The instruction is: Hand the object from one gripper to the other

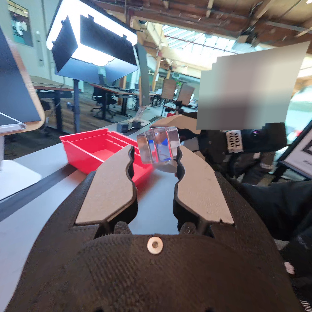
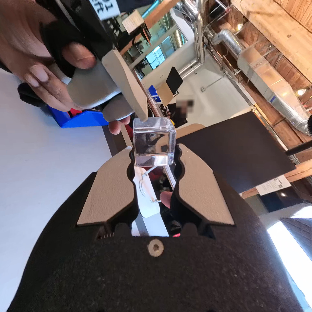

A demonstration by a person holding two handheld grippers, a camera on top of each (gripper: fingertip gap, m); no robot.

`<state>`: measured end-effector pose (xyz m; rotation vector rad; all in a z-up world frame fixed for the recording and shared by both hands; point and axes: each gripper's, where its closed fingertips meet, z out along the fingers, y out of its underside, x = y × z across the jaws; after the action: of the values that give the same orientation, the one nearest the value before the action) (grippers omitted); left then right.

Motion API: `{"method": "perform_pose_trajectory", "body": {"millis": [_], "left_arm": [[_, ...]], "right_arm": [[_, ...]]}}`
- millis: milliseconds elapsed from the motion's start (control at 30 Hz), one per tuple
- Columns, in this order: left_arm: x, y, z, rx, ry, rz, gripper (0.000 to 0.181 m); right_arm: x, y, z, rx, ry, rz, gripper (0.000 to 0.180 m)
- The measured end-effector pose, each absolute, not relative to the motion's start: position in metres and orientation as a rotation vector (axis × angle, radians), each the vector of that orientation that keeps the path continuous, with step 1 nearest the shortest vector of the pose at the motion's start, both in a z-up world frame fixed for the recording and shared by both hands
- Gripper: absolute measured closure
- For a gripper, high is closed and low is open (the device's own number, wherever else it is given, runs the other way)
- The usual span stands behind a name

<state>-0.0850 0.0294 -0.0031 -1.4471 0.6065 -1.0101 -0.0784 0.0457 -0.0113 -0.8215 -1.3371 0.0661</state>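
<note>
Above the table (image 1: 42, 162) and red bin (image 1: 94, 148), the right claw (image 2: 154, 156) grips a clear cube (image 2: 154, 140); the open left claw (image 1: 155, 152) should close squarely before any release.

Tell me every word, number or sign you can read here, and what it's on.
Side label on the right hand-held gripper: legible print, not quoted here.
Cropped label on the left hand-held gripper: cut off by the picture's edge.
Wall poster: too blurred.
Paper sheet: too small.
</note>
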Motion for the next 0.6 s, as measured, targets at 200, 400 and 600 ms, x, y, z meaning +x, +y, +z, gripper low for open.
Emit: {"method": "perform_pose_trajectory", "body": {"millis": [200,400,600], "left_arm": [[-0.079,0.036,-0.02,-1.532,0.661,-0.841,0.13],[-0.079,0.043,-0.032,-1.555,0.708,-0.63,0.134],[-0.076,0.022,-0.01,-1.454,0.724,-0.982,0.135]], "right_arm": [[-0.082,0.054,-0.021,-0.794,-1.362,-0.199,0.135],[-0.087,0.055,-0.027,-0.781,-1.377,-0.369,0.135],[-0.09,0.024,-0.007,-0.704,-1.343,0.0,0.135]]}}
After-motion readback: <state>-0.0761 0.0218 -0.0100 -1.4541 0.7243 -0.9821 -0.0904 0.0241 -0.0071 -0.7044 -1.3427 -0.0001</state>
